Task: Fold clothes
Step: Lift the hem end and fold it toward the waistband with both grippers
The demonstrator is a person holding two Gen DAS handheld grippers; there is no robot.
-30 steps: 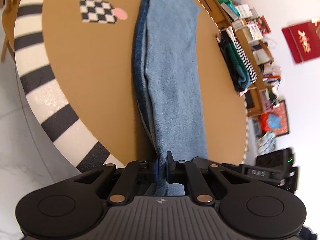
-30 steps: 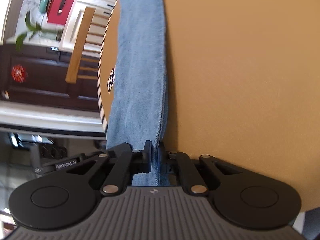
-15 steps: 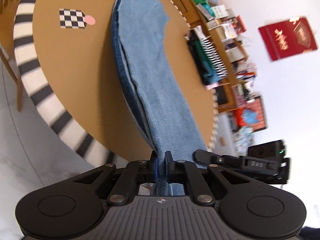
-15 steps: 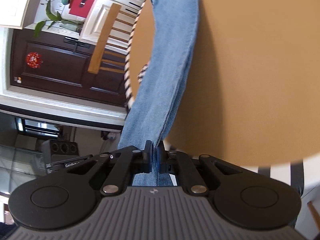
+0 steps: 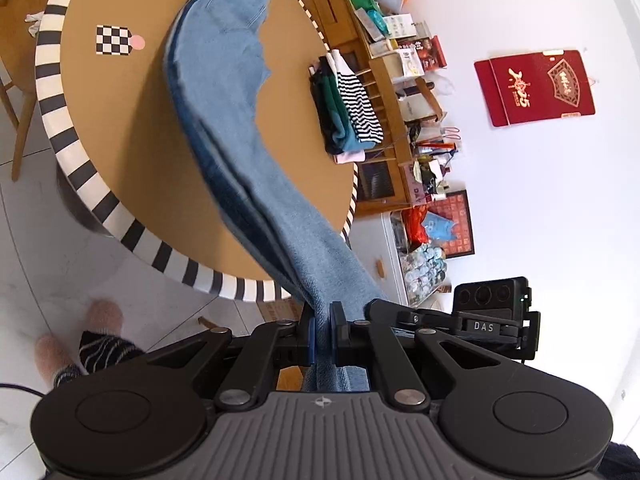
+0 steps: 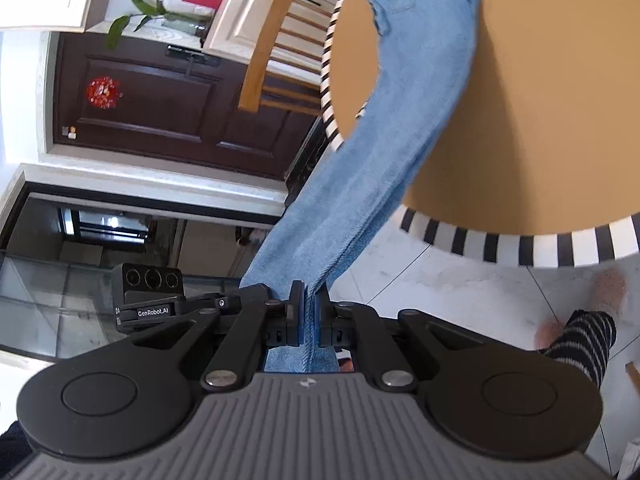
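The left gripper (image 5: 322, 330) is clamped on the near end of the jeans (image 5: 224, 92), a thin fold of denim being pinched between its blue pads. The right gripper (image 6: 306, 320) is likewise closed on denim, at the same end of the garment. In each wrist view the other gripper is seen just beside, so the two grips are taken to sit close together across the width of the cloth.

From both sets of jaws the jeans run forward and downward, away from the person, in one long band. The held end is carried clear of the table (image 5: 100, 128), above the tiled floor; the middle hangs in a slack curve over the striped rim (image 5: 120, 216); the far end lies flat on the tan top, reaching to the opposite edge. The legs appear already doubled lengthwise, darker layers being visible along one side in the left view.

The coming move is judged to turn on this axis: the long line of the jeans points straight ahead of both grippers, so the held end would have to be carried forward over the resting part to halve the length. Neither hand is plainly nearer to the far end.

A stack of folded clothes (image 5: 346, 112) lies well apart, near the table's other rim, and a checkered marker (image 5: 114, 40) is seen beside the jeans on the opposite side.
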